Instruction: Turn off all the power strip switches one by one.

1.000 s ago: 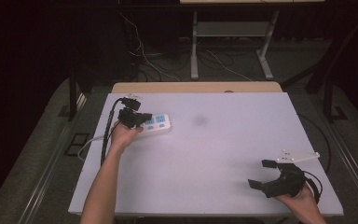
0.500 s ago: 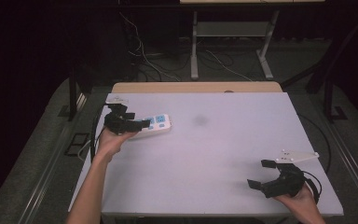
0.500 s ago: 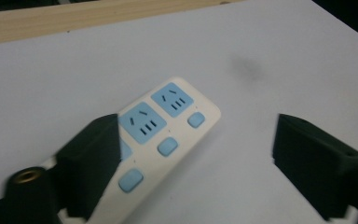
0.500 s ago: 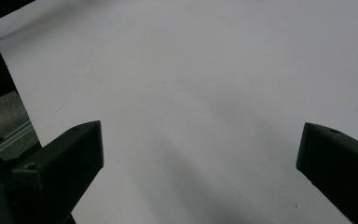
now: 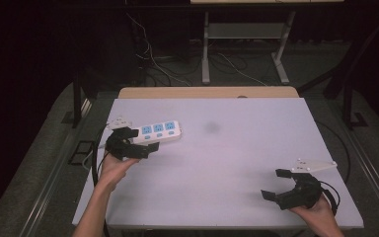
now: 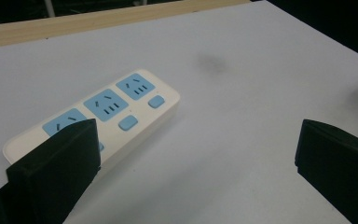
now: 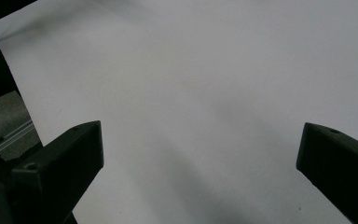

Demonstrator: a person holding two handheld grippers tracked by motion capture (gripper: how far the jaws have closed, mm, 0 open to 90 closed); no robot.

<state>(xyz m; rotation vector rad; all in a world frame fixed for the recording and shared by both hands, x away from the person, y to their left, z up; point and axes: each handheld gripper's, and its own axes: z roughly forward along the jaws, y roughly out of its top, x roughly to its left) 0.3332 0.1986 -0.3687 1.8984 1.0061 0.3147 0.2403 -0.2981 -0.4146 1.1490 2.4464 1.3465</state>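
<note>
Now left gripper (image 5: 139, 143) stood beside power strip (image 5: 158, 132) – jaws just opened wide, nothing between them. Lay flat near table's (image 5: 227, 163) left edge, released. Right gripper (image 5: 279, 183) gaped idle, near right corner. Best withdrawn level – no nudging strip.

Pwr strip (image 5: 158, 132) on white table (image 5: 237, 163)

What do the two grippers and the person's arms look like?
Both the left gripper and the right gripper are black, with two blocky black jaws, a grey three-cornered plate on top and a black cable trailing behind. The forearms are bare, with no sleeves visible.
</note>
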